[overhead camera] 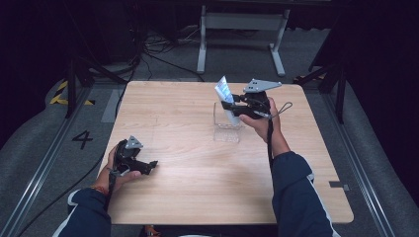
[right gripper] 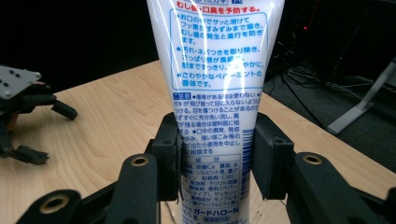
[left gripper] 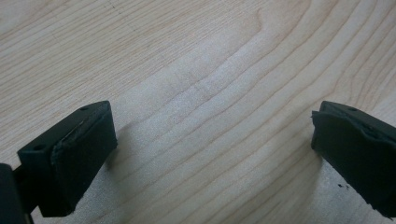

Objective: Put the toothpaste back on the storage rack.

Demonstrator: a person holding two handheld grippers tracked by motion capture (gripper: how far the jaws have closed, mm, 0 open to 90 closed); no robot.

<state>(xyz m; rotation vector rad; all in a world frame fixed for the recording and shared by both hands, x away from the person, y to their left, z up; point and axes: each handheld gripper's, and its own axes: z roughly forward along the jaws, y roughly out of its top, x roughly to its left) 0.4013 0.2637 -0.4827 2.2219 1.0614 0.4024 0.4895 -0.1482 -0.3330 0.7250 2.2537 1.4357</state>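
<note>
Right gripper view: tube (right gripper: pixel 217 93) clamped between right tool (right gripper: pixel 217 163) jaws.

bright overhead light on the table (overhead camera: pixel 197 187), dark surroundings, glare on tube (right gripper: pixel 217 70).

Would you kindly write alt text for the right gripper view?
A white toothpaste tube printed with blue Japanese text stands upright, clamped between the right gripper's black jaws. Behind it lies the wooden table, with the left gripper resting at far left against a dark room.
</note>
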